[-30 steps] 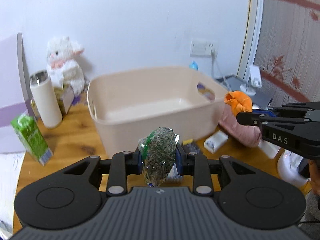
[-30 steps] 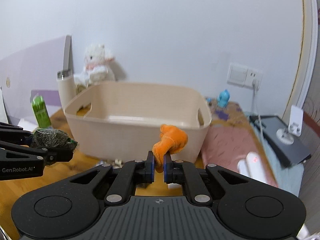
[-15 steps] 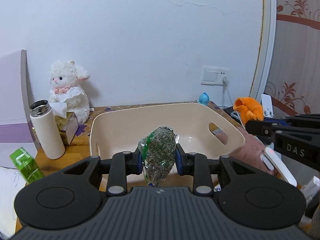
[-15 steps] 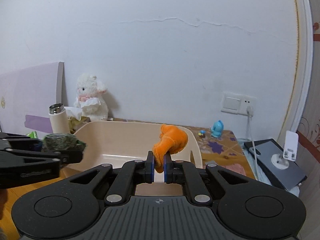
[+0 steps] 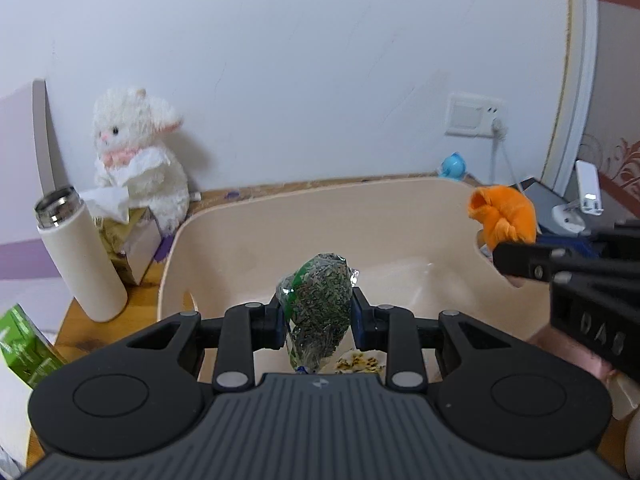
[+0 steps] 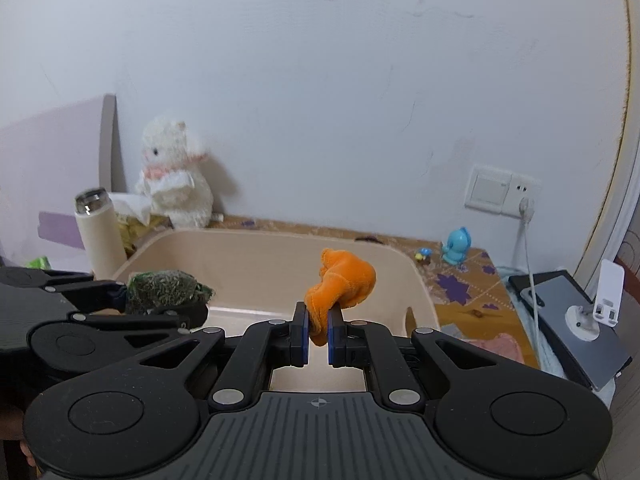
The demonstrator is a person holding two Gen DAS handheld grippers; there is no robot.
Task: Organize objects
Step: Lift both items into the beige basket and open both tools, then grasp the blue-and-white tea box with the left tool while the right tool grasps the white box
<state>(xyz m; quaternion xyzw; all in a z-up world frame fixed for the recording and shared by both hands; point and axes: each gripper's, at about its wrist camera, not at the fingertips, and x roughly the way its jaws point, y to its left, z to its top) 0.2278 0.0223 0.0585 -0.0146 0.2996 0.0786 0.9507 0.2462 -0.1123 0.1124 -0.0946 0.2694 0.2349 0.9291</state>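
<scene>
Beige plastic bin (image 5: 208,248) waits below as the left hand-held gripper (image 5: 318,316), clamped on a bag of dried herbs (image 5: 316,304), and the right hand-held gripper (image 6: 318,334), pinching an orange cloth toy (image 6: 344,280), hover above it; releasing both looks next.

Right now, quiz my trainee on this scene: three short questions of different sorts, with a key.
1. True or false: the left tongs are empty.
2. What colour is the cloth toy in the right tongs?
3. Beside the white plush lamb stands: A) a white flask, B) a red kettle, C) a glass jar.

Key: 1 false, they clamp a clear bag of green dried bits over the beige tub. 2 orange. 3 A.
</scene>
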